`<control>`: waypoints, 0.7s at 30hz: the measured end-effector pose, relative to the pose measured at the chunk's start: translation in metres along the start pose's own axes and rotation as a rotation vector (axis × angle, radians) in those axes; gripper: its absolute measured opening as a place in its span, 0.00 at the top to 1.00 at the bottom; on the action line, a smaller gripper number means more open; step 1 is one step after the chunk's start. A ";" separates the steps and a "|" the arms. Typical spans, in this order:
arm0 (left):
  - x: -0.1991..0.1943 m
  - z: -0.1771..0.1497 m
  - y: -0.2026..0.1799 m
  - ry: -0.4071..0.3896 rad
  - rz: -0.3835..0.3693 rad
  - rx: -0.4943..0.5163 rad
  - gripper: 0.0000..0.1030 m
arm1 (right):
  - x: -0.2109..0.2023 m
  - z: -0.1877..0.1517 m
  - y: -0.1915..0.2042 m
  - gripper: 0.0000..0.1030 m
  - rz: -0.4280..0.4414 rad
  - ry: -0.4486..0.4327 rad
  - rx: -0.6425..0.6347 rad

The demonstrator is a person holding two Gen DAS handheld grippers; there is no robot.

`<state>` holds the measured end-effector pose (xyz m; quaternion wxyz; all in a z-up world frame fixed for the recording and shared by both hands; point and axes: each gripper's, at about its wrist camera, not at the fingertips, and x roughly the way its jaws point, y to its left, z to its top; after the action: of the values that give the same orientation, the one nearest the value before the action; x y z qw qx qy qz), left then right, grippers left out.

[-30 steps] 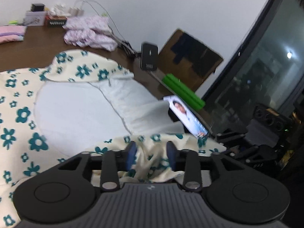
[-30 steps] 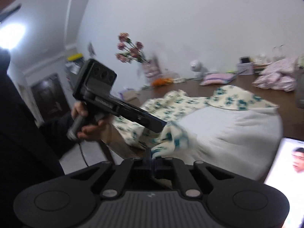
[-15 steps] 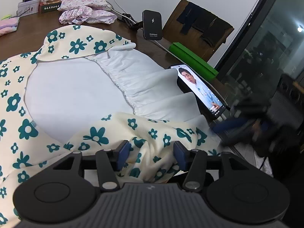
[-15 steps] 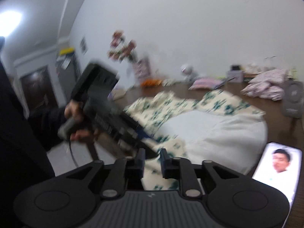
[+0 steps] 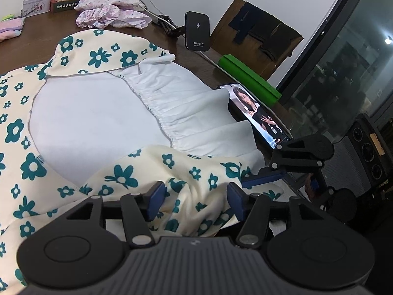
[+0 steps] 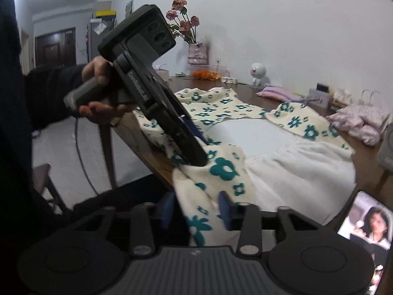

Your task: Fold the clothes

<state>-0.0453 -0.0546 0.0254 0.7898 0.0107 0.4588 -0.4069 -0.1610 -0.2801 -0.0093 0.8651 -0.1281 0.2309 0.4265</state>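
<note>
**Both tongs letting go of the folded corner**

Left tongs (image 5: 194, 200) and right tongs (image 6: 195, 207) are opening, the flowered garment (image 5: 81, 56) slack between their pads, unpinched. It lies spread on the table (image 5: 36, 32). Soft, light, floppy cloth: best taken by a hem or corner.

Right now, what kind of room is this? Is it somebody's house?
Probably a home, likely a dining or living room. A wooden table holds a flowered garment, a vase of flowers stands by the wall, and a phone plays a video beside the laundry.
</note>
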 end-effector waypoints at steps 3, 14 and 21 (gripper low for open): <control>0.001 0.000 -0.001 0.001 -0.002 0.005 0.41 | -0.002 0.001 -0.010 0.96 -0.018 0.003 0.034; -0.005 -0.004 -0.012 -0.014 -0.026 0.083 0.24 | -0.017 0.007 -0.029 0.98 -0.054 -0.005 0.057; 0.003 -0.006 -0.030 0.004 0.029 0.199 0.29 | -0.026 0.010 -0.038 0.98 -0.059 -0.071 0.137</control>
<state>-0.0686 -0.0746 0.0301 0.7896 0.0967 0.4176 -0.4391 -0.1412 -0.3166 0.0132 0.8916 -0.0601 0.2251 0.3883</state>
